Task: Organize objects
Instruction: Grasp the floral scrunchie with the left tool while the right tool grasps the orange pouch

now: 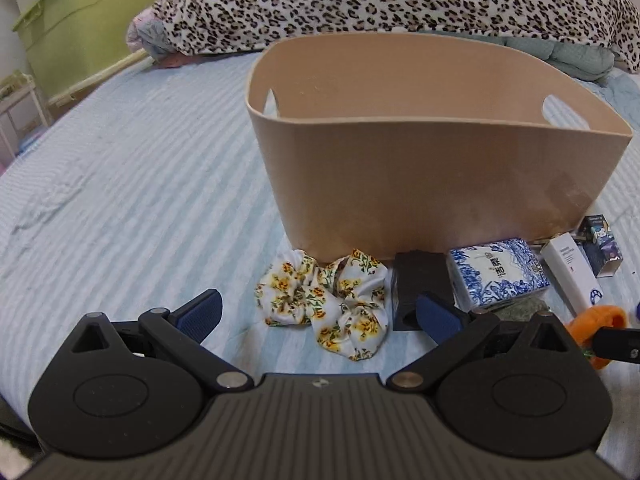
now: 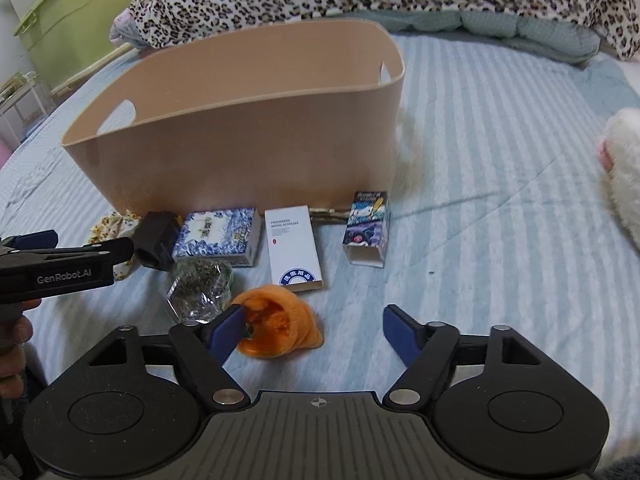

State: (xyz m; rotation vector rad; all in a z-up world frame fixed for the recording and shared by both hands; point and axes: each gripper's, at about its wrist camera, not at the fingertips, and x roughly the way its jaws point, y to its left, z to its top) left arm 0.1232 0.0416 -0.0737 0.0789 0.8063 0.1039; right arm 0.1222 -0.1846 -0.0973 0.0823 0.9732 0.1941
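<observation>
A tan basket (image 1: pixel 420 184) stands on the striped bed, also in the right wrist view (image 2: pixel 240 152). In front of it lie a floral scrunchie (image 1: pixel 328 304), a black box (image 1: pixel 420 284), a blue-white tissue pack (image 1: pixel 496 272), a white box (image 2: pixel 294 248), a small colourful carton (image 2: pixel 366 228), a clear bag of dried herbs (image 2: pixel 200 286) and an orange plush piece (image 2: pixel 276 320). My left gripper (image 1: pixel 320 316) is open, with the scrunchie between its fingers. My right gripper (image 2: pixel 316 332) is open, its left fingertip (image 2: pixel 228 330) at the orange plush.
A leopard-print blanket (image 1: pixel 400 0) is piled behind the basket. A green storage bin (image 1: pixel 92 20) stands at the far left beside the bed. A white fluffy thing (image 2: pixel 624 168) lies at the right edge. The left gripper's body (image 2: pixel 60 268) reaches in from the left.
</observation>
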